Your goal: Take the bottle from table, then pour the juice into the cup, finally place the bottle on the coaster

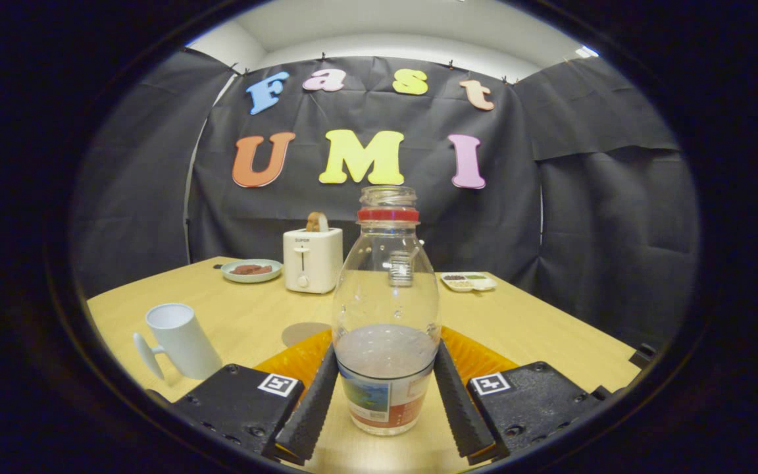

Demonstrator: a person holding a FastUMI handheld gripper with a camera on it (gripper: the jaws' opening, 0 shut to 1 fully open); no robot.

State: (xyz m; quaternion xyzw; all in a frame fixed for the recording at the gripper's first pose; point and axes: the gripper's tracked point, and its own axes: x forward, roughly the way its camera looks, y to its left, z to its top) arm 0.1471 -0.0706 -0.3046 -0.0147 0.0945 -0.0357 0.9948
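Note:
A clear plastic bottle [385, 289] stands upright between my fingers. It has no cap, a red ring at its neck, and pale greyish juice in its lower third. My gripper [385, 352] is shut on the bottle, one finger pressing each side just above the label. Whether its base touches the table I cannot tell. An orange ribbed coaster [478, 359] lies just behind the bottle, showing on both sides of it. A white cup [181, 339] with a handle stands on the table to the left of the fingers.
The wooden table [537, 322] carries a white toaster [312, 260] with a slice in it at the back. A plate [251, 270] with food sits to its left and a small tray [468, 282] to its right. A grey round patch [303, 331] lies beside the coaster.

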